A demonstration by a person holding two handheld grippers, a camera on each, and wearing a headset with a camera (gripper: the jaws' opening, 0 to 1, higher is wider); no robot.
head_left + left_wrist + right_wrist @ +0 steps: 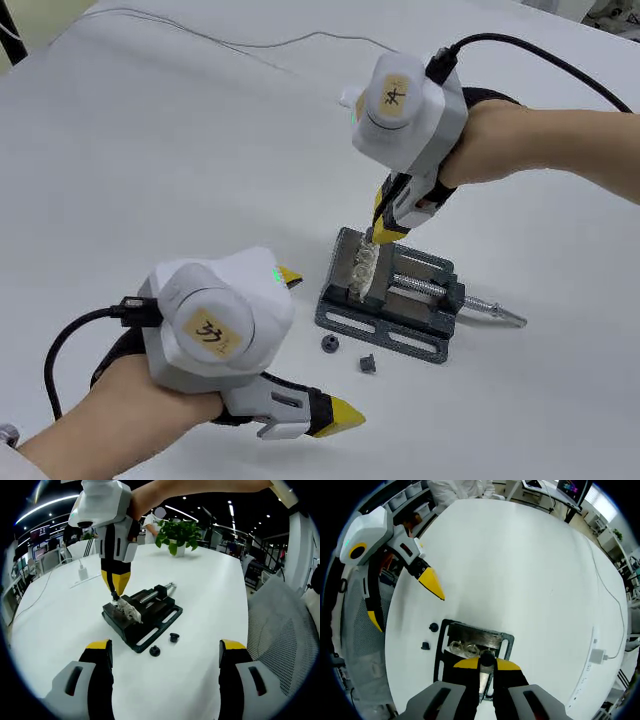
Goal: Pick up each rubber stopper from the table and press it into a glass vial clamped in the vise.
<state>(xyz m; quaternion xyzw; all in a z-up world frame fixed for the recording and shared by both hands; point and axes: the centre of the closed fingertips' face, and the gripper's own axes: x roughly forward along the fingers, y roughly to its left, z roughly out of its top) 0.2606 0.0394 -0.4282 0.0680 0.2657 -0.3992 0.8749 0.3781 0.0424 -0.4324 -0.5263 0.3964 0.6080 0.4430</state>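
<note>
right gripper (385, 234) gripped 1 rubber stopper (487, 658) over glass vial (365, 268) in vise (345, 312), likely to press it in | left gripper (404, 602) hovered, jaws apart, near 2 loose stoppers (329, 344)

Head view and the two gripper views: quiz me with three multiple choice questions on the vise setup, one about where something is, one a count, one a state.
1. Where do the loose stoppers lie relative to the vise?
A. Between its jaws
B. On the table, beside its base
C. On top of its screw handle

2. How many stoppers lie loose on the table?
A. Two
B. One
C. Four

3. What state is the right gripper in?
A. Open over bare table
B. Lying on its side
C. Shut on a stopper above the vials

Answers: 1 B, both sit on the white surface by the base; 2 A, the head view shows a pair there; 3 C, the right gripper view shows a dark stopper between its yellow tips.
</note>
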